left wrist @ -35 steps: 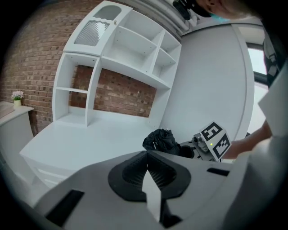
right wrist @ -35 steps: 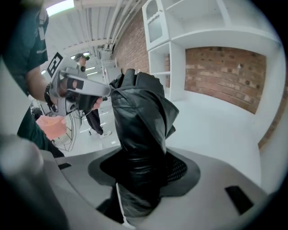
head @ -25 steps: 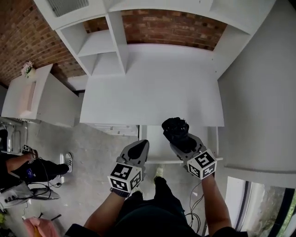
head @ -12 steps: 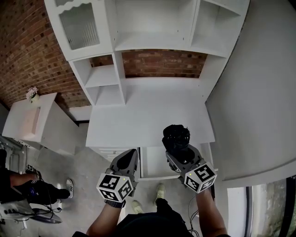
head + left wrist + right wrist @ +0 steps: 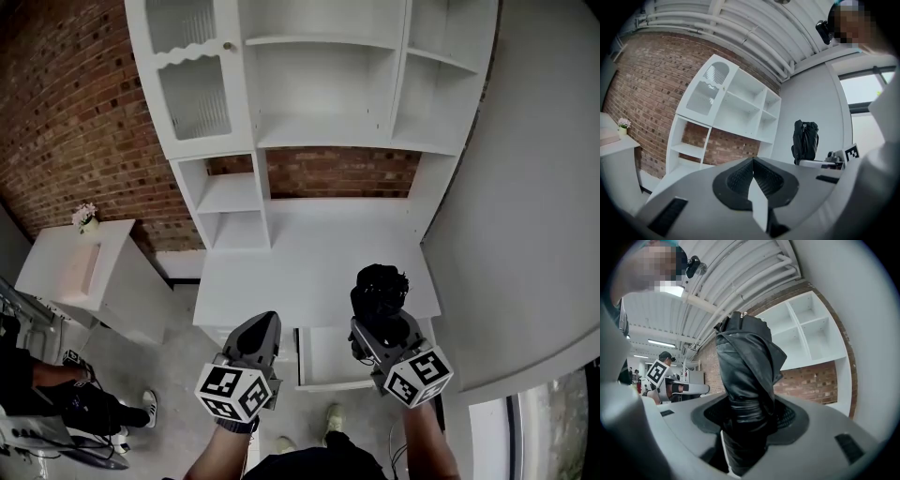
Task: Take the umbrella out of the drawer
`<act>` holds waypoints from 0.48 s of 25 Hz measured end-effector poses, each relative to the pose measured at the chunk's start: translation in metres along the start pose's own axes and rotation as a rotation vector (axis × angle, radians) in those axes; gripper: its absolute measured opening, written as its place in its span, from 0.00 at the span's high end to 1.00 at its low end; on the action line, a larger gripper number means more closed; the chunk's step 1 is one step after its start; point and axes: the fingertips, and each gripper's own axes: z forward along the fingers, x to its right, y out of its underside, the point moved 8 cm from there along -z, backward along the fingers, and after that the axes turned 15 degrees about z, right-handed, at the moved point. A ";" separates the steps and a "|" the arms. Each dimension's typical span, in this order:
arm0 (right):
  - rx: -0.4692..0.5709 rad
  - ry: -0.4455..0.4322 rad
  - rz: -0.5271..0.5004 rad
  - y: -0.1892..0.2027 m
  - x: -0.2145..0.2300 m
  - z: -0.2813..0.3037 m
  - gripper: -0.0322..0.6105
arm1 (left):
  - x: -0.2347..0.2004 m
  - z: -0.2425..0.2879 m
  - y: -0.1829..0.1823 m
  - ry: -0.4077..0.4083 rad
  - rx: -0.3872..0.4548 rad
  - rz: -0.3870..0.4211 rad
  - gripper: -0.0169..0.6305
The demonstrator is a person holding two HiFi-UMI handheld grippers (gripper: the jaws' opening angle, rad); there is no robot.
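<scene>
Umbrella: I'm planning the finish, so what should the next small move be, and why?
Probably carry the umbrella forward and set it on the desk, whose top looks bare: the right claw holds it clear above the open drawer.

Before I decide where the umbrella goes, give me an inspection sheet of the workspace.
Surface: white desk top, bare, under white shelves.
Job's things: black folded umbrella is out of the drawer and held above the desk's front edge. The drawer stands open, with nothing seen in its visible part.
Clutter: nothing seen.
Grippers: right gripper shut on the umbrella; left gripper shut, empty.
Cables: nothing seen.
Surroundings: brick wall behind; low white cabinet at left, with a small flower pot on it; a person at lower left.
</scene>
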 end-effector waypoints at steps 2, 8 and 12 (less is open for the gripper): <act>0.011 0.003 -0.017 -0.006 -0.008 0.003 0.60 | -0.005 -0.003 -0.010 -0.005 0.016 0.019 0.96; 0.036 0.022 -0.038 -0.015 -0.020 0.003 0.60 | -0.009 -0.012 -0.024 -0.009 0.046 0.042 0.96; 0.055 0.031 -0.041 -0.018 -0.024 0.002 0.60 | -0.011 -0.015 -0.027 -0.007 0.052 0.048 0.96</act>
